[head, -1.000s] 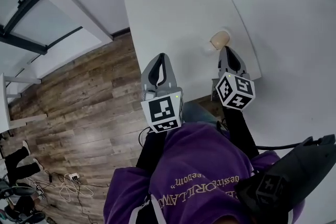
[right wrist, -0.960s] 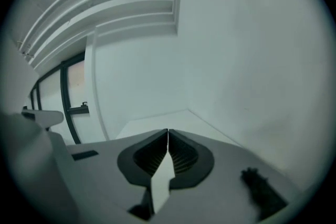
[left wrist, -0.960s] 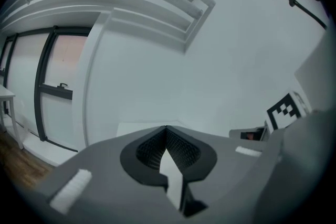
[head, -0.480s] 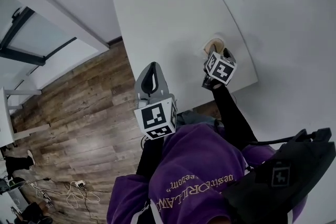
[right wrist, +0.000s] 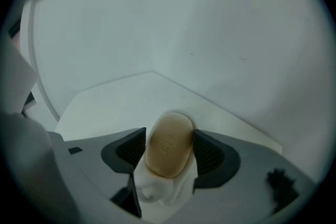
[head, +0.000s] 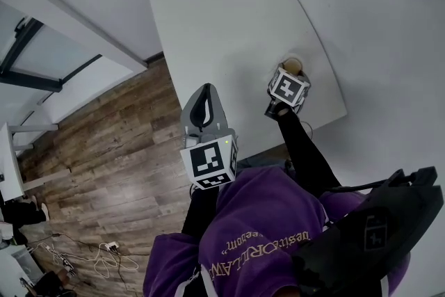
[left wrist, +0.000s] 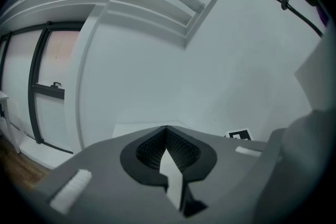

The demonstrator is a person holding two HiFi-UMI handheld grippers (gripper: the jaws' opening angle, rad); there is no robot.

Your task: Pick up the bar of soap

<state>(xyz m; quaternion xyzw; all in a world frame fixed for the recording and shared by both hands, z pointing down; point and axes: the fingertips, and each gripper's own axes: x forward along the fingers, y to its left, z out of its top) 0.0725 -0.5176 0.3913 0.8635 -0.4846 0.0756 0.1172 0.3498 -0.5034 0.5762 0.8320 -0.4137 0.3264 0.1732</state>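
A tan oval bar of soap [right wrist: 168,145] lies on a small white dish [right wrist: 157,189] near the right edge of the white table [head: 222,24]. In the head view only the soap's far end [head: 293,65] shows past the right gripper's marker cube. My right gripper [right wrist: 168,132] points down at the soap with a dark pad on either side; its jaws have just been opening and stand open around it. My left gripper [left wrist: 166,127] is shut and empty, held in the air over the table's near edge [head: 206,88].
The table's near edge [head: 278,139] runs just below both grippers, with wooden floor [head: 104,149] to its left. Cables [head: 104,250] lie on the floor at lower left. A white wall [right wrist: 220,34] stands behind the table.
My right gripper has dropped forward and down from the table's near edge onto the soap, and its jaws have spread around it. The left gripper has barely shifted and stays shut.
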